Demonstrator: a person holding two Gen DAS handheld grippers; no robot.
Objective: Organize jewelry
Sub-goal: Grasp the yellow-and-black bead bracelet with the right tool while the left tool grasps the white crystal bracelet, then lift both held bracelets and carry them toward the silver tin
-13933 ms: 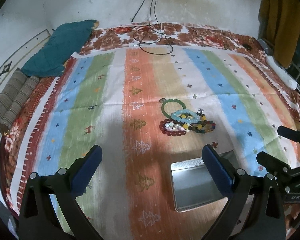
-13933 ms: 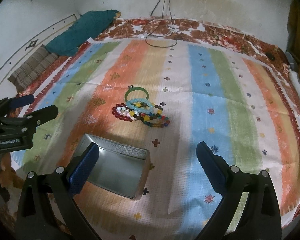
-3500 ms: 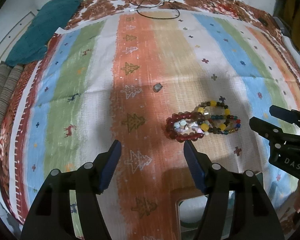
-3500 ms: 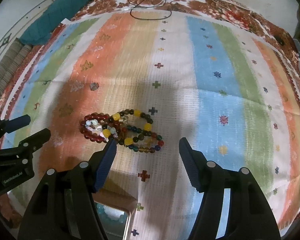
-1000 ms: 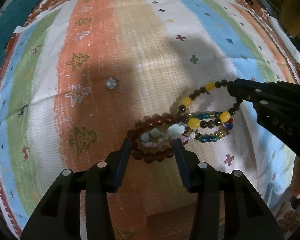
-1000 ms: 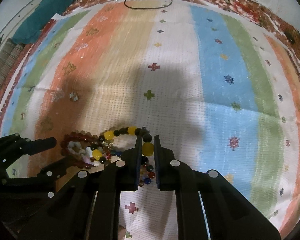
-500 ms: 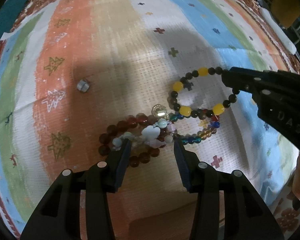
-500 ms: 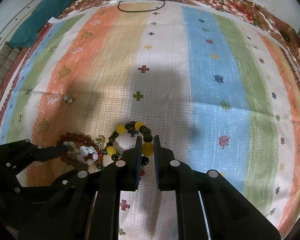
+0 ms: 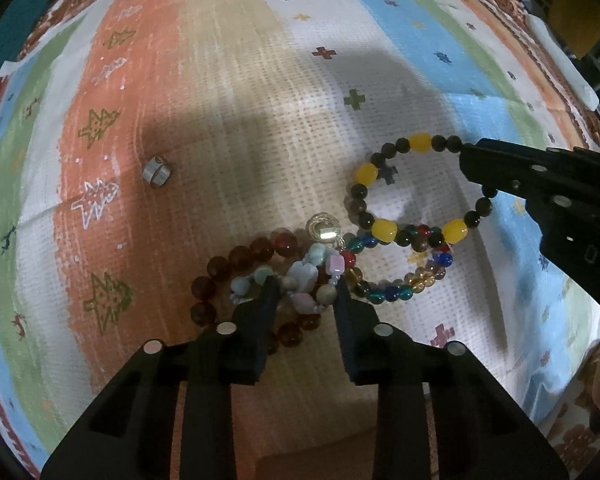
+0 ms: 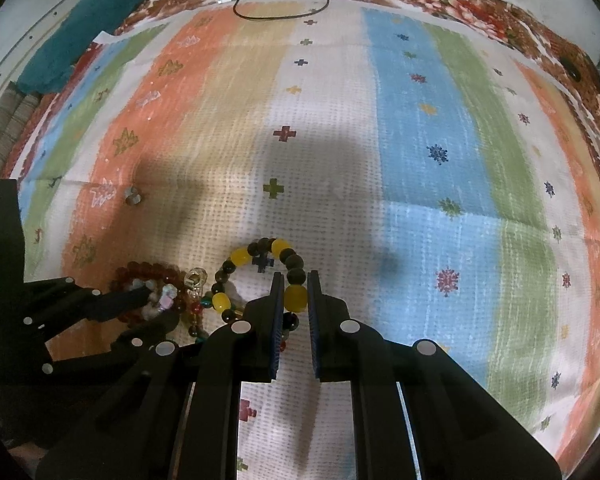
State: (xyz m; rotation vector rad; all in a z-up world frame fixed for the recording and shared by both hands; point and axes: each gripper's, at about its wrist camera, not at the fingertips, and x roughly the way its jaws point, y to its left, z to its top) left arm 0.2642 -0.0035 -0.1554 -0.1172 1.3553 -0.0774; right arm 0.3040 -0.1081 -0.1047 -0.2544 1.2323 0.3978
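yellow-black bracelet (image 9: 416, 188): round loop, lies beside the pile, partly over it
red bracelet (image 9: 236, 276): dark red beads, left side of the pile
pastel bracelet (image 9: 300, 280): on top of red bracelet
multicolour bracelet (image 9: 400, 276): under yellow-black bracelet
ring (image 9: 156, 171): silver, well apart from the pile, to its left
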